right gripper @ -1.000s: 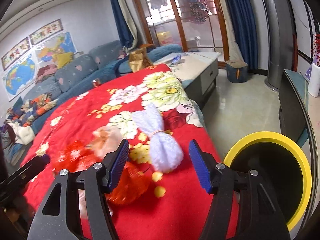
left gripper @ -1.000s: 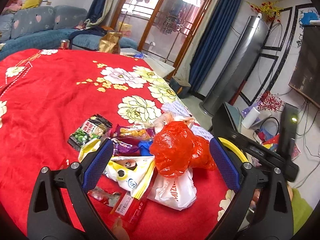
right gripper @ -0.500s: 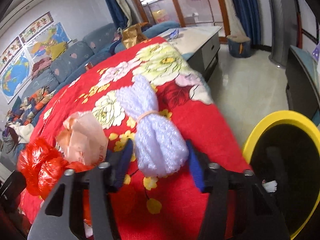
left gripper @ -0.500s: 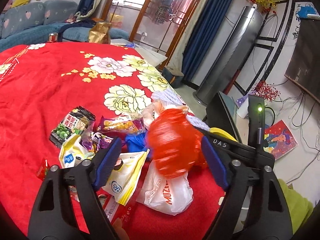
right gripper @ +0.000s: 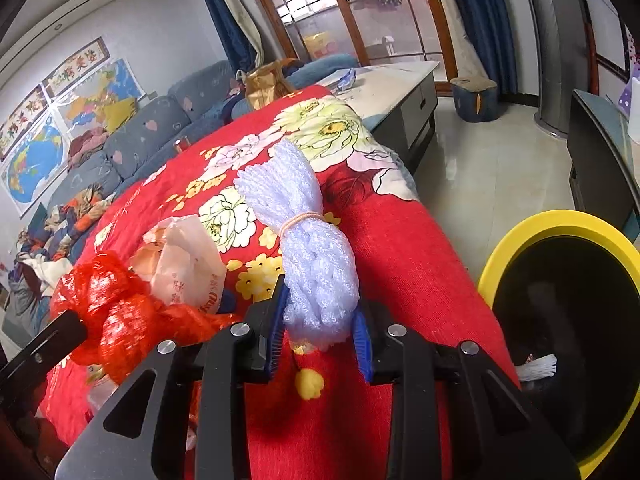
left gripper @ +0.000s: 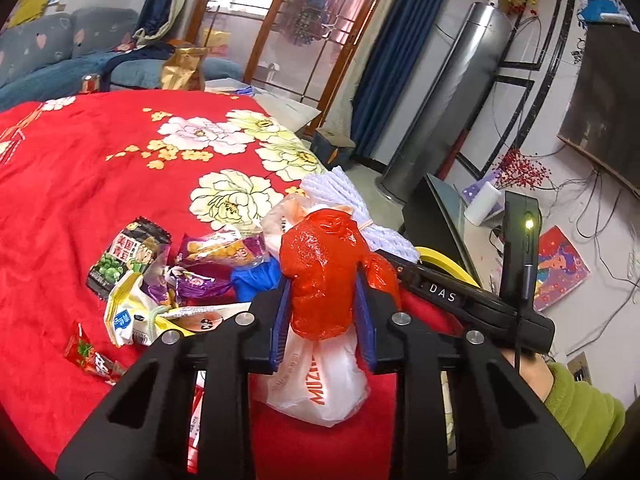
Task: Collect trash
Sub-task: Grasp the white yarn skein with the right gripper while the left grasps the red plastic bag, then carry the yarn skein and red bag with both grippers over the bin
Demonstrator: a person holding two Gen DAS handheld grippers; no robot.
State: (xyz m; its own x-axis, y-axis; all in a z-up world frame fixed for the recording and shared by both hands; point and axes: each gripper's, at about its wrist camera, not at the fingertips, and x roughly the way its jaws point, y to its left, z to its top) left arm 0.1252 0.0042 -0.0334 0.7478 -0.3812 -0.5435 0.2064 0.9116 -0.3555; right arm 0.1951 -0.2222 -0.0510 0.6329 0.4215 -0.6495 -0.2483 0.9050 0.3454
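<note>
A crumpled red plastic bag [left gripper: 320, 272] sits between the blue pads of my left gripper [left gripper: 322, 312], whose jaws are closing and press on its sides. In the right wrist view the same red plastic bag [right gripper: 116, 312] lies at the left. My right gripper [right gripper: 320, 328] is closing on the near end of a pale lilac foam net bundle [right gripper: 304, 248] tied with a rubber band; its pads squeeze it. Both items rest on the red flowered tablecloth [right gripper: 400, 248]. A yellow-rimmed black bin [right gripper: 560, 224] stands on the floor at the right.
A white printed bag [left gripper: 324, 384] lies under the red one. Snack wrappers lie left of it: a green pea packet [left gripper: 124, 260], a purple wrapper [left gripper: 216, 256], a yellow-white one [left gripper: 132, 312]. A pinkish bag [right gripper: 188, 260] sits beside the foam net. A green sleeve [left gripper: 580, 404] shows at right.
Both grippers went from wide open to closed on their items: the left around the red bag, the right moved down and forward onto the foam net.
</note>
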